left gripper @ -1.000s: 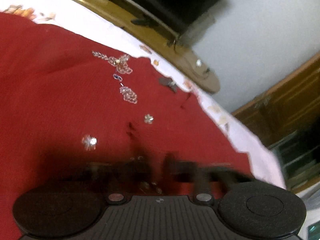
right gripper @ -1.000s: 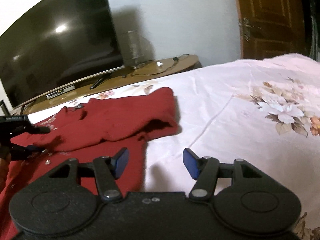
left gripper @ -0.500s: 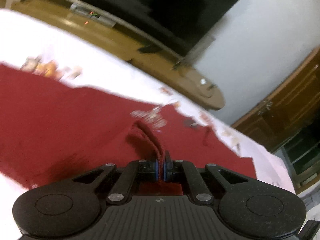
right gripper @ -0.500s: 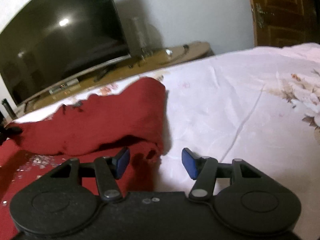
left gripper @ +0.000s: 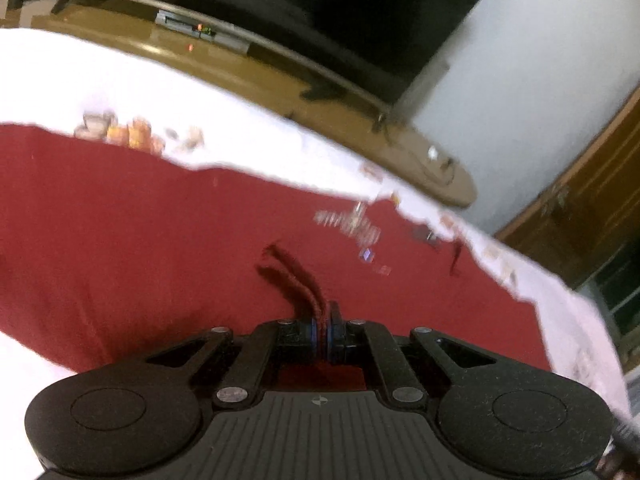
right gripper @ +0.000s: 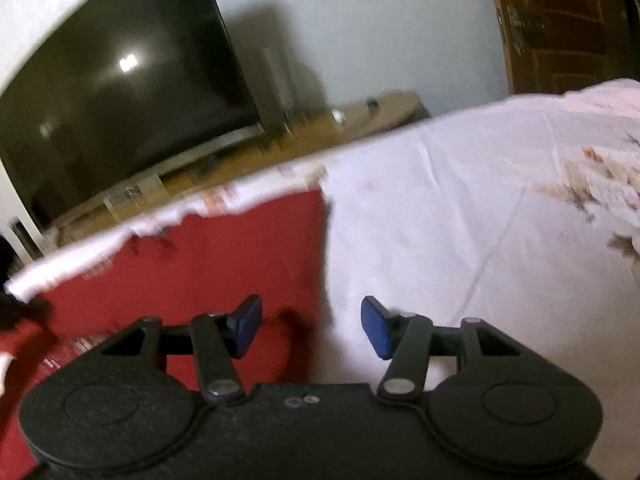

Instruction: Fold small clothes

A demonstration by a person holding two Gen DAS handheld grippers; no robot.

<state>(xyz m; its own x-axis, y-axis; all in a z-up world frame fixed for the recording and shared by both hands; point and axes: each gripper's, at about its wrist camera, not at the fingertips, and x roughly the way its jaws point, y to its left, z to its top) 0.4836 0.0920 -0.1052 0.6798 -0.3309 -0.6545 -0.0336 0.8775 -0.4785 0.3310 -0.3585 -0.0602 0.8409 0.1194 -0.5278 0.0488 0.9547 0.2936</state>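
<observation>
A red garment (left gripper: 168, 248) with sequin embroidery (left gripper: 352, 226) lies spread on the white floral bedsheet (left gripper: 120, 80). My left gripper (left gripper: 322, 334) is shut on a doubled ridge of the red fabric, which sticks up out of the pads. In the right wrist view the same red garment (right gripper: 224, 264) ends in a straight right edge. My right gripper (right gripper: 312, 328) stands open just above that edge, with its left pad (right gripper: 248, 326) over the red cloth and its right pad (right gripper: 376, 332) over the sheet. Nothing is pinched between these pads.
A large dark television (right gripper: 120, 92) stands on a low wooden stand (left gripper: 280, 76) beyond the bed's far edge. A wooden door (right gripper: 560, 24) is at the back right. The bedsheet (right gripper: 480, 208) stretches bare to the right of the garment.
The left gripper, still shut on the pinch of red fabric, has carried it sideways. The bunched flap in the right view has been drawn flat, and the right gripper has come up to the garment's edge.
</observation>
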